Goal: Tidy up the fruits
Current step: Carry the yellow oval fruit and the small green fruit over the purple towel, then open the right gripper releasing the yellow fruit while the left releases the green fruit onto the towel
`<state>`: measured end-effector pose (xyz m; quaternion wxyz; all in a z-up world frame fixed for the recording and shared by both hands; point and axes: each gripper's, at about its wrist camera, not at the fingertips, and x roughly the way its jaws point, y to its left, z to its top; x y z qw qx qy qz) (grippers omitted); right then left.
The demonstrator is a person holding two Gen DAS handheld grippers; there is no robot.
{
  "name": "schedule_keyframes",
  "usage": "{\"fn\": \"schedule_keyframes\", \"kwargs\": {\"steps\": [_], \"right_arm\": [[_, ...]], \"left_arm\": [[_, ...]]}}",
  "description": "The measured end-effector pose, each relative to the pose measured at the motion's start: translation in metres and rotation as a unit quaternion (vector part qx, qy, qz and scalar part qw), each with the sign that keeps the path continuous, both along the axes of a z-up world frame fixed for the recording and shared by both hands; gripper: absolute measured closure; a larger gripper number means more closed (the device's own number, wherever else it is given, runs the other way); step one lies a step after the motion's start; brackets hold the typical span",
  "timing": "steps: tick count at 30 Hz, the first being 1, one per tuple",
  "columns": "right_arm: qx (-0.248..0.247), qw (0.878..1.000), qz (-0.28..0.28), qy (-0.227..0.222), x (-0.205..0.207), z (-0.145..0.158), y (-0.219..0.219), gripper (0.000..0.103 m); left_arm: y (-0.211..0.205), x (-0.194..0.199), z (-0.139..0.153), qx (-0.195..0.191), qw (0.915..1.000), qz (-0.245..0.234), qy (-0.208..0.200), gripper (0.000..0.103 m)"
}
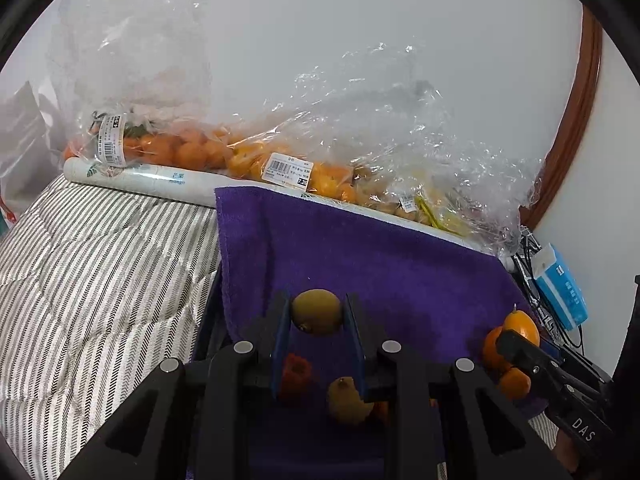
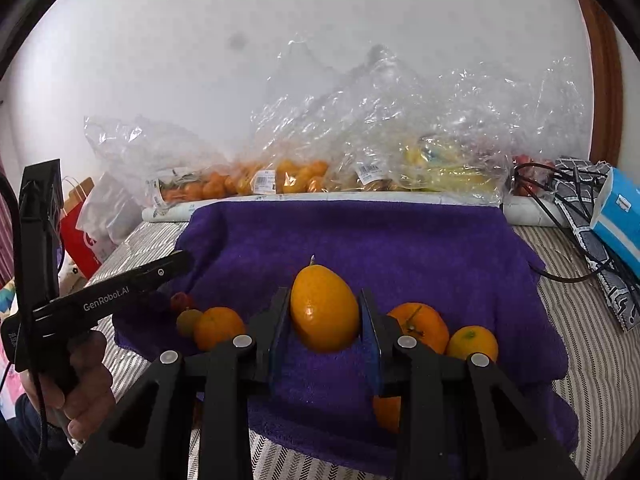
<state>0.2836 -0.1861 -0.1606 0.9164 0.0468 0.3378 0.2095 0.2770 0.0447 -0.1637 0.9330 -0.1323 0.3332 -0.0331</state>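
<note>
Holding, left wrist view: left gripper (image 1: 317, 314) clamps a brown oval kiwi (image 1: 317, 311) above the purple terry towel (image 1: 360, 248).
Right wrist view: right gripper (image 2: 325, 312) pinches a smooth orange egg-shaped fruit (image 2: 324, 308) (mid-sort, likely).
Next move: carry each to its like group, then release gently.

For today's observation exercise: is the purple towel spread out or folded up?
Spread out. The purple towel lies open across the striped bedding, with loose fruit resting on it.

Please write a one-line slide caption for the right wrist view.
Right gripper clamps an orange fruit above the purple towel.
</note>
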Motion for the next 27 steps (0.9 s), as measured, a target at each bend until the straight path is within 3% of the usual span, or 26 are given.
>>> {"fn": "schedule_keyframes", "kwargs": {"steps": [27], "right_arm": [[-0.031,0.999,0.009,0.022,0.0054,-0.0086,0.0086,0.07]], "left_arm": [[-0.0043,0.0081,-0.0087,0.012,0.9994,-0.011,0.029,0.078]]}}
